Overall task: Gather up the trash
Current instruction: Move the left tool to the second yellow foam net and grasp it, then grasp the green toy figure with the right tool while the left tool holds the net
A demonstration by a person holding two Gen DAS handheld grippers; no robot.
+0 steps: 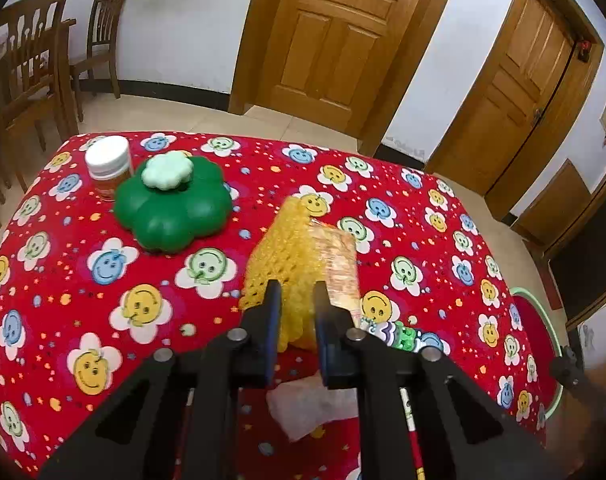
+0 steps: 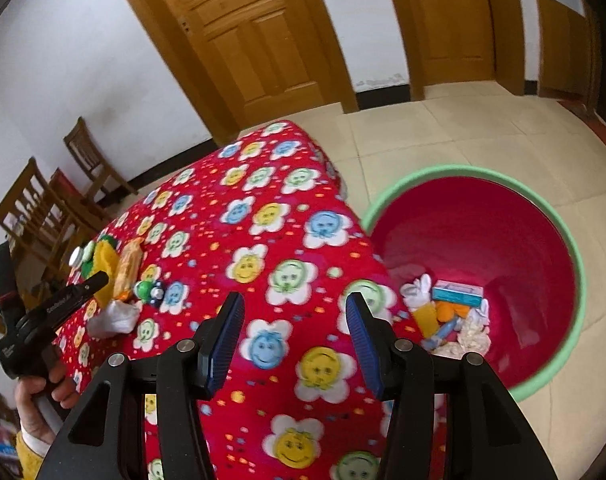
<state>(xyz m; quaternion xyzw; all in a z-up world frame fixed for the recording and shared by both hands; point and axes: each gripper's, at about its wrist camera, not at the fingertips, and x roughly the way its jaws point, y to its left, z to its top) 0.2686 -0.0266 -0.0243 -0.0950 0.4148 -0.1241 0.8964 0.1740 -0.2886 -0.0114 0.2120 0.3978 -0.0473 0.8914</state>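
This is a room in a home, likely a dining area. Panelled wooden doors (image 1: 323,40) stand in white walls above a pale tiled floor (image 2: 463,128), and wooden dining chairs (image 1: 27,60) wait at one side. A bench (image 1: 83,280) wears a red smiley-flower cloth.

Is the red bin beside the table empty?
No. In the right wrist view the red bin already holds several pieces of trash at its bottom, among them a blue box and crumpled white paper.
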